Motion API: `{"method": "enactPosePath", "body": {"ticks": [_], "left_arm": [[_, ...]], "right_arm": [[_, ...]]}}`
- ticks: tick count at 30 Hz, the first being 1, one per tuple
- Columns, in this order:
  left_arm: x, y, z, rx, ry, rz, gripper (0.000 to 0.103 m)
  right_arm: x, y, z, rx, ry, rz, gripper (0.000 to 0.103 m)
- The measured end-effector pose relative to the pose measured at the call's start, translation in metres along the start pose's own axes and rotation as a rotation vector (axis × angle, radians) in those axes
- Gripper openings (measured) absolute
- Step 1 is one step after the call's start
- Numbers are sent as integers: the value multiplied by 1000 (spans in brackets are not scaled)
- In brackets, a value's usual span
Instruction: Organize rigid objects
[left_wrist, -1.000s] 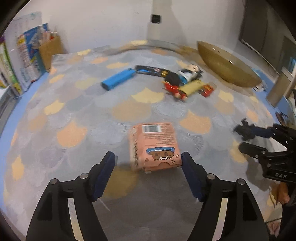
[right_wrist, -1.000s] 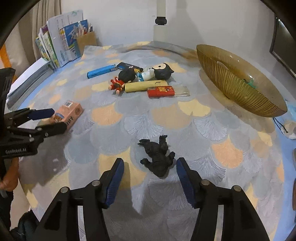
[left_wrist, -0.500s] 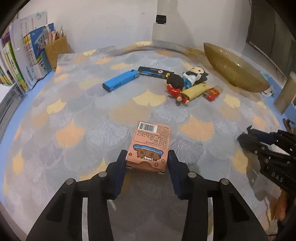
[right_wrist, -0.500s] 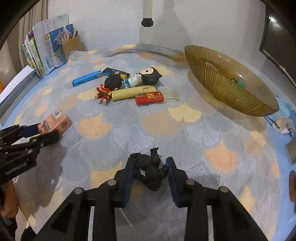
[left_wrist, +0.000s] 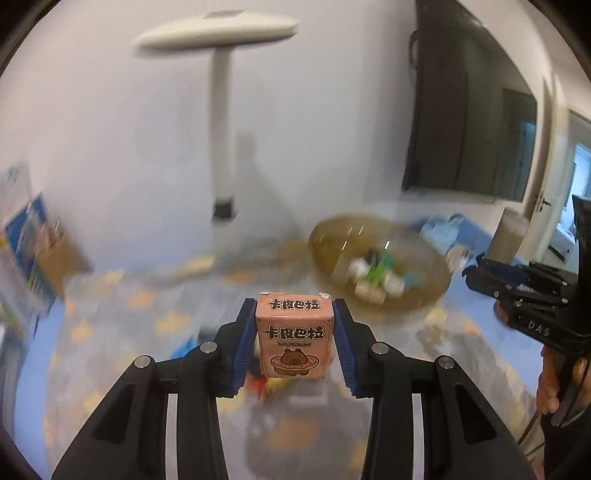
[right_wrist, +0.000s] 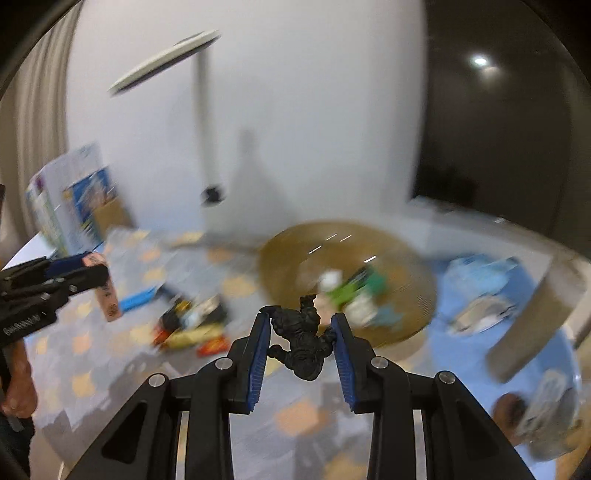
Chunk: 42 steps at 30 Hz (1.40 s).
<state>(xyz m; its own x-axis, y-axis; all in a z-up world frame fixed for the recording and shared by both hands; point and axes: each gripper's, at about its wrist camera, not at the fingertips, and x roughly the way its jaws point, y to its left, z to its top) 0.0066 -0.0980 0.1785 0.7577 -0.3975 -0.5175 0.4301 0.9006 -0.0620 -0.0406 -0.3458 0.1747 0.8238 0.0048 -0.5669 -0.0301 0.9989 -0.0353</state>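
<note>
A patterned bench (right_wrist: 295, 413) blurs below, amber bowl (right_wrist: 288, 251) beyond; left tongs (left_wrist: 294, 334) pinch the pink carton (left_wrist: 293, 341) aloft, right tongs (right_wrist: 301, 343) pinch the black figurine (right_wrist: 301, 341) aloft.

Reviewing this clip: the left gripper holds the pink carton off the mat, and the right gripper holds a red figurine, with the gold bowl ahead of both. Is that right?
Not quite. The figurine clamped in the right gripper is black, not red, as the right wrist view shows. The rest stands: the left gripper holds the pink carton off the mat, with the gold bowl ahead.
</note>
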Motion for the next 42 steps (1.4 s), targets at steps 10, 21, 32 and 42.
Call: {"method": "enactPosePath", "body": {"ticks": [10,21,32,42], "left_arm": [[88,-87,49,100,12,-165,37],[127,-70,29,14,56,-157,88],[16,9,-14,-61,25,36,89],[29,88,-145,-213,302,260,102]], "right_arm": [[60,-58,21,148,114,-53,33],[100,-84,12,195,189,-24,42],[38,-25,4,141,159,69,46],[95,79,-72,3,327,122,56]]}}
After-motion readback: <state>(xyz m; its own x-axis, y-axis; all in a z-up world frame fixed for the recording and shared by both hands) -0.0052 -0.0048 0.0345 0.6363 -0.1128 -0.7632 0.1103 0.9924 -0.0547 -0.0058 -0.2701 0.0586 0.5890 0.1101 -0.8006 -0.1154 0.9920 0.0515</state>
